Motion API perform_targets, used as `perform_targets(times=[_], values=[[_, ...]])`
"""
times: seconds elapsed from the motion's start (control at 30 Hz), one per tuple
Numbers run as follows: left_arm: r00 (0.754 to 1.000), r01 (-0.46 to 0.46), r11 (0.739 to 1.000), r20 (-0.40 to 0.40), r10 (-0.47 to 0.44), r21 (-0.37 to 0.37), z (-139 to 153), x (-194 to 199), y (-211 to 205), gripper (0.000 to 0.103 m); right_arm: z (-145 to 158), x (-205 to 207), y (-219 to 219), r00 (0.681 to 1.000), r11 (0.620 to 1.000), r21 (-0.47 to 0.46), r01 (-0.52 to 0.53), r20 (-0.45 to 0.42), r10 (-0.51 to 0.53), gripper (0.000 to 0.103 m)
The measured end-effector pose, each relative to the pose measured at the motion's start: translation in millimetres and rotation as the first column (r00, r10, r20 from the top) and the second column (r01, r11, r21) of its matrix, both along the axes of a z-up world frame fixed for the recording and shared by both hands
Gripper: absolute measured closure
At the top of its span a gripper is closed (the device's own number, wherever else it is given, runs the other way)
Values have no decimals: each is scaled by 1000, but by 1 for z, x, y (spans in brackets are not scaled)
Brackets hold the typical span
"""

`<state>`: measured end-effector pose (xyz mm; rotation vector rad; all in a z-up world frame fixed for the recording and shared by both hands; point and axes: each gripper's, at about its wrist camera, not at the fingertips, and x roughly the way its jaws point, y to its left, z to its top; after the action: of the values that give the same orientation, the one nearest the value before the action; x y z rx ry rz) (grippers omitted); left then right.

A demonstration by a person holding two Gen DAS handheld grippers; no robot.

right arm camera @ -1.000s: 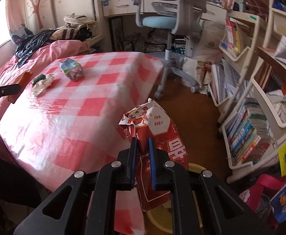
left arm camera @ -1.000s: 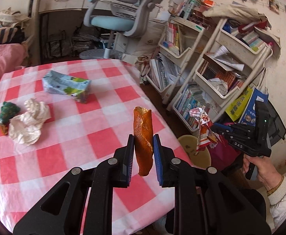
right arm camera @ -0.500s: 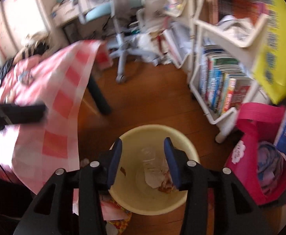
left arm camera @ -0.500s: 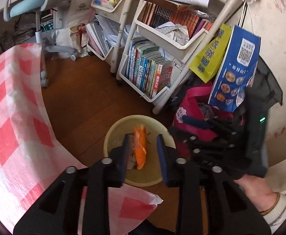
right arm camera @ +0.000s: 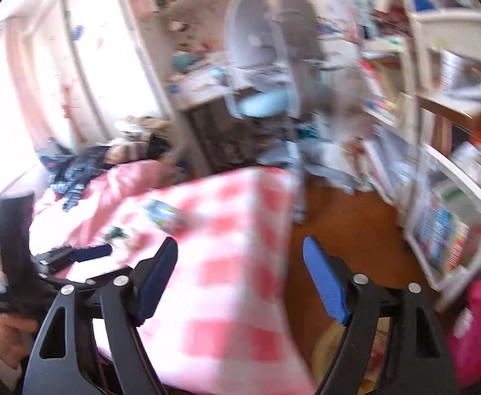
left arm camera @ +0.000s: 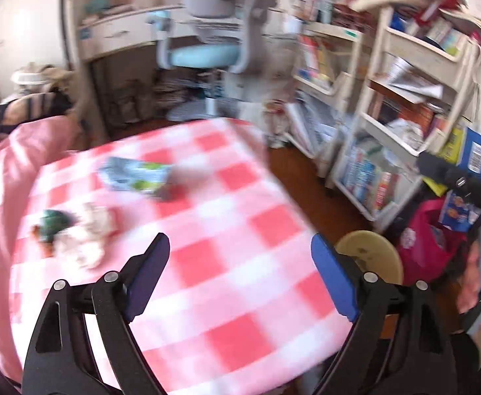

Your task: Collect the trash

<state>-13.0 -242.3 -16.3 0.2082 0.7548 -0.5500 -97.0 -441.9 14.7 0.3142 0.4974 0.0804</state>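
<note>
Both grippers, left (left arm camera: pixel 240 273) and right (right arm camera: pixel 240 275), were seen with jaws opening and nothing between them. Carton (left arm camera: pixel 135 176) and paper (left arm camera: pixel 89 240) were left far-left on the table (left arm camera: pixel 240 283), the bin (left arm camera: pixel 369 256) being right of it.

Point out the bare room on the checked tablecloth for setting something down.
Free: the near and right checks of the tablecloth, toward the yellow bin. Crowded: far left, with the carton, crumpled paper and green scrap.
</note>
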Motion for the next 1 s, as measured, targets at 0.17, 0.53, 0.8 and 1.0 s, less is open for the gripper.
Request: perform_targets(times=[0.17, 0.53, 0.8, 1.0], values=[[986, -158, 987, 59, 157, 4, 13, 24, 87, 11, -2, 27, 58, 996, 996, -7, -84, 36, 84, 19], [898, -439, 895, 89, 432, 82, -2, 55, 194, 8, -32, 58, 116, 975, 968, -161, -193, -142, 171, 15], [871, -492, 863, 57, 489, 112, -13, 63, 227, 8, -41, 67, 126, 970, 962, -206, -178, -200, 137, 15], [866, -500, 858, 44, 498, 122, -16, 62, 231, 8, -45, 70, 127, 968, 959, -227, -167, -222, 116, 14]])
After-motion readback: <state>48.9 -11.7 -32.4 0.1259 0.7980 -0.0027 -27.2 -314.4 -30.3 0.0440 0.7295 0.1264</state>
